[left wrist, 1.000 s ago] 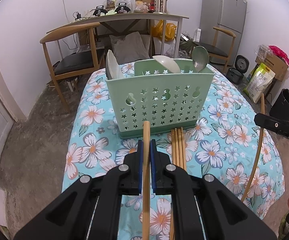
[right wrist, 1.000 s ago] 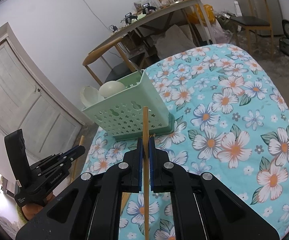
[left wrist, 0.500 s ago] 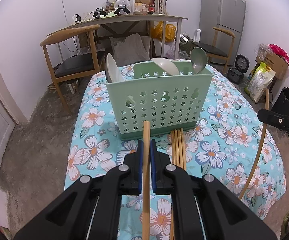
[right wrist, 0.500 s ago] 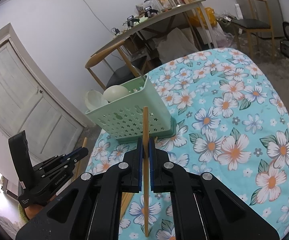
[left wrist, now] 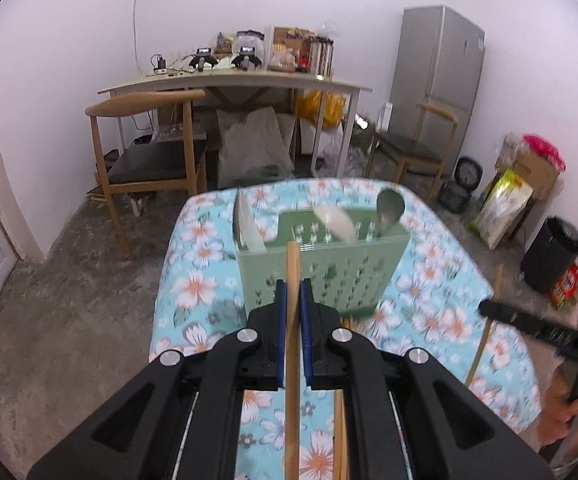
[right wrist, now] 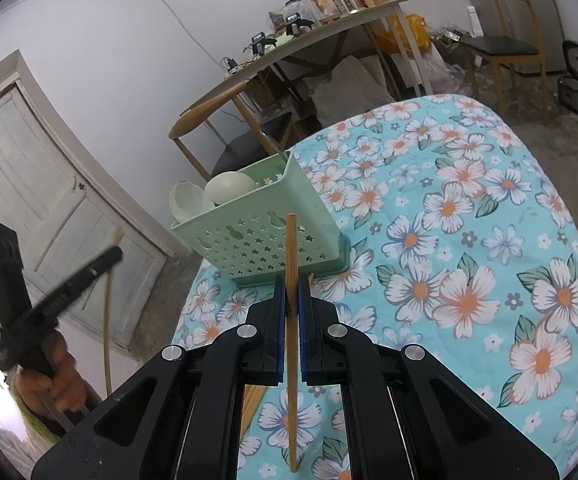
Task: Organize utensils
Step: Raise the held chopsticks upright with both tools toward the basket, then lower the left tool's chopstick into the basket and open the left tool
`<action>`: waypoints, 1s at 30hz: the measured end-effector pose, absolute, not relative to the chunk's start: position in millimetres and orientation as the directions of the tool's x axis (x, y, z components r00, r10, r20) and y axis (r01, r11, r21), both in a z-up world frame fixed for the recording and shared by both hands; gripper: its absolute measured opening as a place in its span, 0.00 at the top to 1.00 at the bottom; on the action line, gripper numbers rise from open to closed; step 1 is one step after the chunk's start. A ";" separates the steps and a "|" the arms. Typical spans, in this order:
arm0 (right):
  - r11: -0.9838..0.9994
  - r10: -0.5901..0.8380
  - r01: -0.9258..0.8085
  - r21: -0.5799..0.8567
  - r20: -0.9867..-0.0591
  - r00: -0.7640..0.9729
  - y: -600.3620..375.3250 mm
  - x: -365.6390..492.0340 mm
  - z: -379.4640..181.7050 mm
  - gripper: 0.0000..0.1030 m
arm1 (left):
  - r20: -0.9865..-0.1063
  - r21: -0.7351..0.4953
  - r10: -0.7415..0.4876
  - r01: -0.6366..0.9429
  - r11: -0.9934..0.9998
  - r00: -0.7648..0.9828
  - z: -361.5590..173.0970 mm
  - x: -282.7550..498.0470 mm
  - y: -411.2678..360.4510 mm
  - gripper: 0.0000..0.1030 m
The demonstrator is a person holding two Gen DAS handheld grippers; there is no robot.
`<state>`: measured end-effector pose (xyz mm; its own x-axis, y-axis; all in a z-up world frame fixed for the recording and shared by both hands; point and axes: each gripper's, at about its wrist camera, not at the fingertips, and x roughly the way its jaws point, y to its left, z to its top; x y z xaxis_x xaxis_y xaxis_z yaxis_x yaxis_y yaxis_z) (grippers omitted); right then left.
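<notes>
On the floral-cloth bench, the mint-green perforated plastic caddy already holds spoons; each tool, left tool and right tool, is clamped on a wooden chopstick, more chopsticks wait

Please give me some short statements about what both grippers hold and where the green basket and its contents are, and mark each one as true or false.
1. The left gripper is shut on a wooden chopstick. True.
2. The right gripper is open and holds nothing. False: it is shut on a second chopstick.
3. The green basket lies on its side. False: it stands upright on the floral tablecloth.
4. Spoons stand in the basket. True.
5. More chopsticks lie on the cloth in front of the basket. True.
6. The basket is red. False: it is pale green with star-shaped holes.
</notes>
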<state>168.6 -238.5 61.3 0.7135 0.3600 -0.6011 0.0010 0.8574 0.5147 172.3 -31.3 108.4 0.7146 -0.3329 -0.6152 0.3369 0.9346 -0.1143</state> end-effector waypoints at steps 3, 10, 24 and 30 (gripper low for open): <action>0.858 0.359 0.001 0.514 -0.600 0.715 -239.1 168.7 61.4 0.96 | -0.605 -0.167 -0.374 0.347 0.923 0.703 119.3 178.0 -21.4 0.94; 0.855 0.359 0.007 0.519 -0.600 0.715 -241.8 168.8 59.2 0.96 | -0.630 -0.275 -0.430 0.332 0.902 0.646 116.6 194.3 -8.3 0.94; 0.850 0.357 0.020 0.527 -0.603 0.714 -245.4 168.8 56.7 0.96 | -0.456 -0.315 -0.527 0.423 0.849 0.717 186.5 187.1 -9.8 0.95; 0.848 0.358 0.023 0.529 -0.605 0.711 -246.7 170.3 56.1 0.96 | -0.315 -0.269 -0.500 0.429 0.862 0.807 232.7 187.0 -7.4 0.95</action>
